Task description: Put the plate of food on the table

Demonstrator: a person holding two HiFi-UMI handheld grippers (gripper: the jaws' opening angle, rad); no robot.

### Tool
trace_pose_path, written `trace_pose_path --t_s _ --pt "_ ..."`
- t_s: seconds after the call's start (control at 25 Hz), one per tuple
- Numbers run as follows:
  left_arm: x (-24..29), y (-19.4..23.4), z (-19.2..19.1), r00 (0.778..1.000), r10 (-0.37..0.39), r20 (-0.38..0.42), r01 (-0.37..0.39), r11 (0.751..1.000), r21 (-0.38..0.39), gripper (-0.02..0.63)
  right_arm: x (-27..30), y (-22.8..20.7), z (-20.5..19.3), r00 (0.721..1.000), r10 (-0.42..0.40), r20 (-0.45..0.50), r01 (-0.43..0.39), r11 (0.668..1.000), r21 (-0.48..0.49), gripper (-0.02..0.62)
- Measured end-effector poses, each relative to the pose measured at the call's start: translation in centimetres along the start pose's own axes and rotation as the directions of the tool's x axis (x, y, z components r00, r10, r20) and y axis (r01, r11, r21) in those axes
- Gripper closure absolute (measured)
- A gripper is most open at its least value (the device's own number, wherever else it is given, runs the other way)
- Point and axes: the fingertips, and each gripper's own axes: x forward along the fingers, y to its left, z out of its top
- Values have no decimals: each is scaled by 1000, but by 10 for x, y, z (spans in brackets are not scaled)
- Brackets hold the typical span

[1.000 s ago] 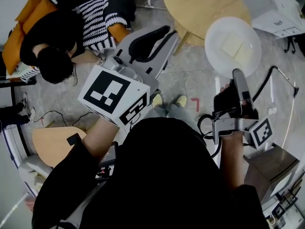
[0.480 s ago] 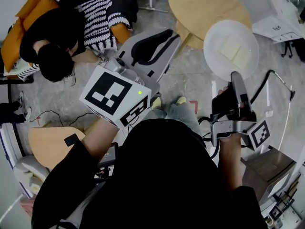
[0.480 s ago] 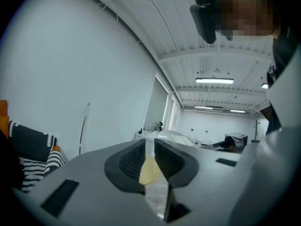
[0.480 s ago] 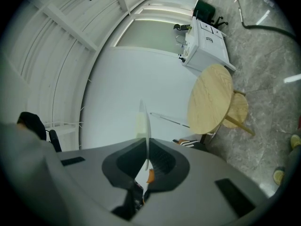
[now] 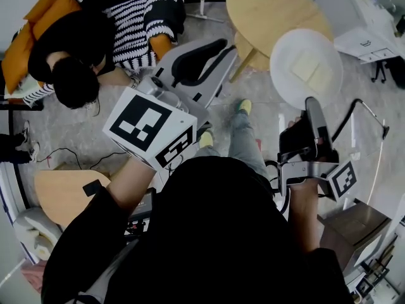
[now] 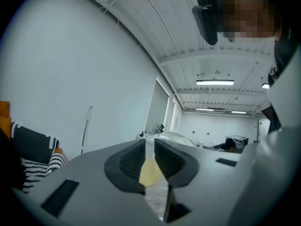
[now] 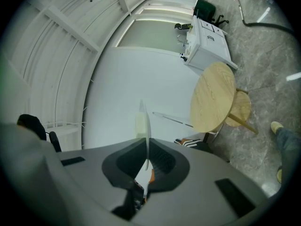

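The right tongs (image 5: 311, 101) clench the white plate (image 5: 288, 52) by its rim, pale food (image 5: 308, 66) on it, near the round tabletop (image 5: 266, 8) edge. The left tongs (image 6: 149, 157) stand slightly parted, empty.

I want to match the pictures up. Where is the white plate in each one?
Head view: white plate at the upper right, its near rim in the right gripper's jaws.
Right gripper view: edge-on, a thin pale line rising from between the jaws.
Left gripper view: not in it.
Shared landmark: round wooden table, right of centre in the right gripper view.
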Motion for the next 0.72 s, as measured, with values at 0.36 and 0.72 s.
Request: trace_pose_path --t_s 0.36,0.72 --pt "-9 -4 12 1000 12 28 -14 999 47 537 0 3 0 999 52 14 -52 999 12 577" --pt "-3 -6 7 1000 9 9 -9 999 53 537 0 -1 1 998 59 9 -59 998 18 578"
